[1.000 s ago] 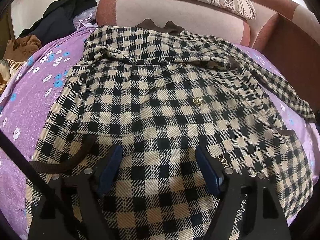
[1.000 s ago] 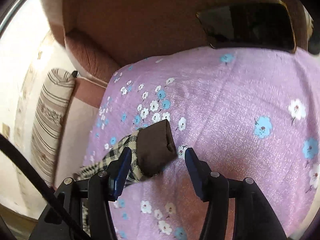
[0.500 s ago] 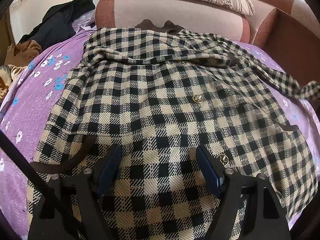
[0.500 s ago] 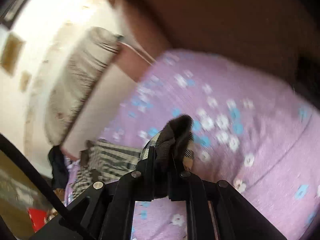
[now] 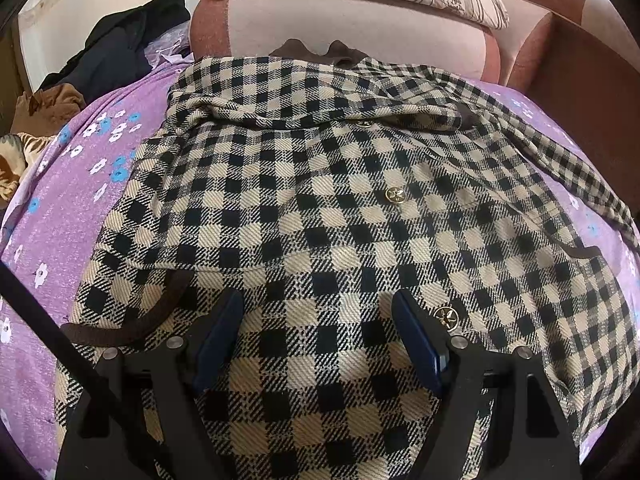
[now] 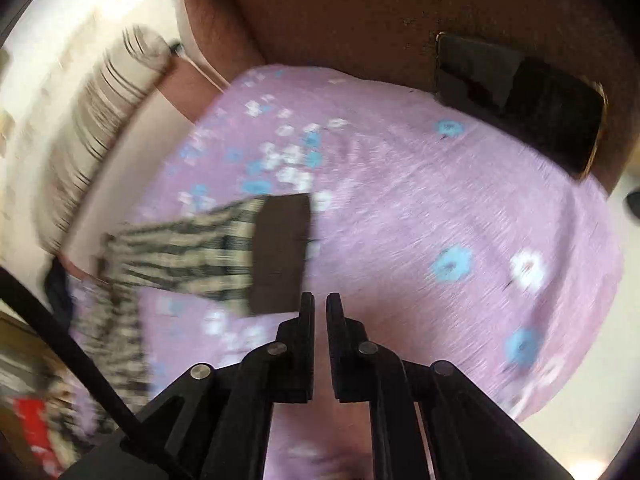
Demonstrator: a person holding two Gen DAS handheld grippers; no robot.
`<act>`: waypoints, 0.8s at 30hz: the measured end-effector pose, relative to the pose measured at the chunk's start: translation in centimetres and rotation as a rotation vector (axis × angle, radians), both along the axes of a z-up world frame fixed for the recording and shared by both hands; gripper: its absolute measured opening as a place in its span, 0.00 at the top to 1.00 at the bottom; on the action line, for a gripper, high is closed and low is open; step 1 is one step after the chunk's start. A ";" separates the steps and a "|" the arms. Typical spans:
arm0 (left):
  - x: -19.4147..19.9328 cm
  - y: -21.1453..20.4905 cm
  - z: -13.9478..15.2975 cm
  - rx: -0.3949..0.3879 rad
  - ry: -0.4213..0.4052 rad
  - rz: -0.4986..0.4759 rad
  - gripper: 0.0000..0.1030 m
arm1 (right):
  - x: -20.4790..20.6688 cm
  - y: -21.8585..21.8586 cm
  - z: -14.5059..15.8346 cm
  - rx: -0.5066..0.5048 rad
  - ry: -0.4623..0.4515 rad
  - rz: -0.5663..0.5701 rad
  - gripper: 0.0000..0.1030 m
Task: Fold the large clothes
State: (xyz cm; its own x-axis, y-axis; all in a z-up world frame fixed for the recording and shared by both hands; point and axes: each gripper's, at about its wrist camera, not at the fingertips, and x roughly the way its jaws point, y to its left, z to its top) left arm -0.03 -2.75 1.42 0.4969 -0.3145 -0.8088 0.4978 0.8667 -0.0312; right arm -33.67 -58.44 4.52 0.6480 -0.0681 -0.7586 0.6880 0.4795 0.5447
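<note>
- Plainly, the coat (image 5: 320, 208) is thick woven check: soft, fairly heavy, not slippery, likely to drape and drag rather than slide.
- It lies front-up and spread on the purple bed (image 5: 60, 220), collar toward the sofa back.
- Left gripper (image 5: 316, 332) hovers over the hem, jaws wide apart, nothing pinched.
- Right gripper (image 6: 318, 308): jaws narrow but opening, nothing between them; the brown cuff (image 6: 280, 252) lies just beyond, though blur makes this uncertain.
- Best holds: cuff and hem edge.
</note>
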 end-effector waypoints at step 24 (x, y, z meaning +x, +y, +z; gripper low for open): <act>1.5 2.2 3.2 -0.066 -0.002 0.062 0.26 | 17.4 5.2 4.3 -0.205 0.005 0.053 0.91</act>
